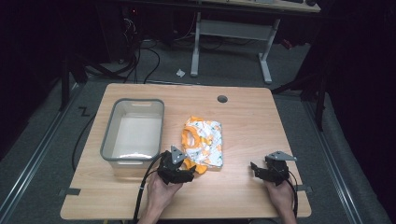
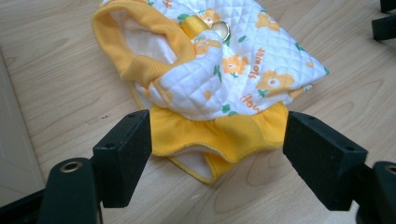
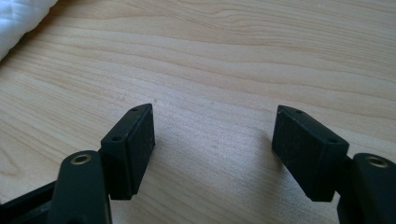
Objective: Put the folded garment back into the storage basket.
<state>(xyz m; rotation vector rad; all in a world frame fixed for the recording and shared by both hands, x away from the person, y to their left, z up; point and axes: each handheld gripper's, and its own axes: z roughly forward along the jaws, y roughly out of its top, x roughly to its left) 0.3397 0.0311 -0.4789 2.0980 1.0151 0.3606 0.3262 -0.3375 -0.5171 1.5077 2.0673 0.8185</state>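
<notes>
Nearest the person, the left gripper (image 2: pixel 217 140) has its jaws spread wide and empty, the yellow hem of the small folded garment (image 1: pixel 203 142) lying just ahead, likely lined up for a pinch. The right gripper (image 1: pixel 262 170) waits wide open over bare table (image 1: pixel 243 196), holding nothing. Farther left sits the grey bin (image 1: pixel 133 133).

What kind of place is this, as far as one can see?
Probably a lab or workshop set up for recording. A wooden table stands on grey carpet, cables trail across the floor behind it, and another desk frame stands beyond in a dark room.
</notes>
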